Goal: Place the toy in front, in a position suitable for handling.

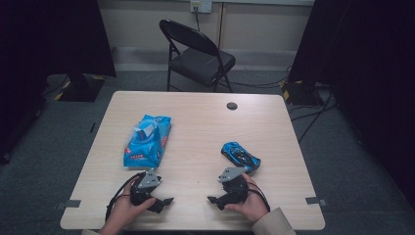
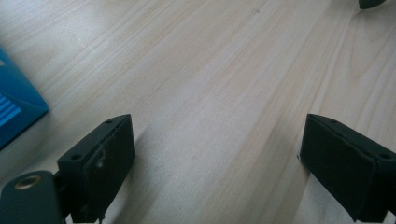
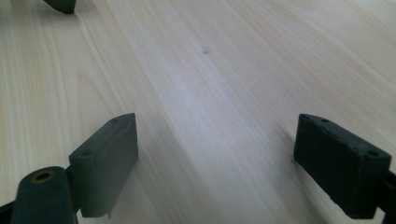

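Left gripper (image 1: 165,200): rested at the counter's (image 1: 195,122) 7 o'clock edge, jaws wide with bare wood between.
Right gripper (image 1: 213,199): rested at 5 o'clock, jaws wide, nothing between.
Blue packet (image 1: 147,140): lay at 12 o'clock from the left gripper, near.
Toy car (image 1: 240,156): lay at 12 o'clock from the right gripper, just beside.

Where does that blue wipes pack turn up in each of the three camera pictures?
High view: the blue wipes pack lies left of the table's middle, just beyond the left gripper.
Left gripper view: a blue corner of the pack juts in at the left edge, beside the left jaw.
Right gripper view: bare wood between the open jaws; no pack here.
Shared landmark: the pale wooden table with its grain lines.
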Available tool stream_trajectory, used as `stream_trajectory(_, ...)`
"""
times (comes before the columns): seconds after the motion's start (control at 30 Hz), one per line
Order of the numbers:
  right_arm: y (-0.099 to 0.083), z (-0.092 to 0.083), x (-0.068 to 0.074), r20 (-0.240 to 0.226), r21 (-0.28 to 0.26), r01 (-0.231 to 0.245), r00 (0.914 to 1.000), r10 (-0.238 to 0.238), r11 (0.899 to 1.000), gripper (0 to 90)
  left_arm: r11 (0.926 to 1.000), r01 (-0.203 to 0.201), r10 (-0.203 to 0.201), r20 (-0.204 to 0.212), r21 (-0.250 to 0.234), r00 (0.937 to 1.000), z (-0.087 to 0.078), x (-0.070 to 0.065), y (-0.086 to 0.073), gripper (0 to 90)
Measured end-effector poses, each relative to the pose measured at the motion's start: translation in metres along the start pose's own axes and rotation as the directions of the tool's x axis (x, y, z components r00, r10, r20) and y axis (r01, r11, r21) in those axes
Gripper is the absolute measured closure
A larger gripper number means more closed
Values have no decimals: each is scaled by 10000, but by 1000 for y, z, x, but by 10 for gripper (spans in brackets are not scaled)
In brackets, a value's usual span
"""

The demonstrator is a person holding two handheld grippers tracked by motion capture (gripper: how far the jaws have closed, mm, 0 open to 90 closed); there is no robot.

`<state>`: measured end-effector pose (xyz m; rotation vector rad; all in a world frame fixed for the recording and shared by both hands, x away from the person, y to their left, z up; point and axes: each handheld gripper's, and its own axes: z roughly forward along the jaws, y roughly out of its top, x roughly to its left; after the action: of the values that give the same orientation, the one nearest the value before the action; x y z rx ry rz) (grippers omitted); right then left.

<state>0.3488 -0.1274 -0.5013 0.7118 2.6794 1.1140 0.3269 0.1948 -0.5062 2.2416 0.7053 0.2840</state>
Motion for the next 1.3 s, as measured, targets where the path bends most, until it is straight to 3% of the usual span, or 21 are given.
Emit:
stream_trajectory(0.33,15,-22,-17,372,-286,-93,9993,103,9995,131,10000,-2,2,6,-7,10000,0,0,0,94)
stream_trajectory(0.4,17,-28,-25,535,-286,28,9986,-13,9996,130,10000,1,-1,9,-5,10000,0,0,0,94)
stream_trajectory(0.53,20,-42,-43,755,-775,-390,9961,448,9962,131,10000,0,0,7,0,10000,0,0,0,94)
stream_trajectory(0.7,23,-53,-64,1321,-928,-612,9885,732,9938,130,10000,-18,18,24,14,10000,0,0,0,91)
stream_trajectory(0.9,19,-48,-88,1935,-617,-1012,9748,1114,9930,129,10000,-24,24,30,20,10000,0,0,0,88)
stream_trajectory(1.13,14,-32,-111,2248,-333,-1505,9621,1542,9880,130,10000,-55,55,63,31,10000,0,0,0,83)
stream_trajectory(1.3,10,-23,-117,2180,-211,-1627,9622,1634,9864,130,9999,-90,89,93,51,9999,1,1,1,79)
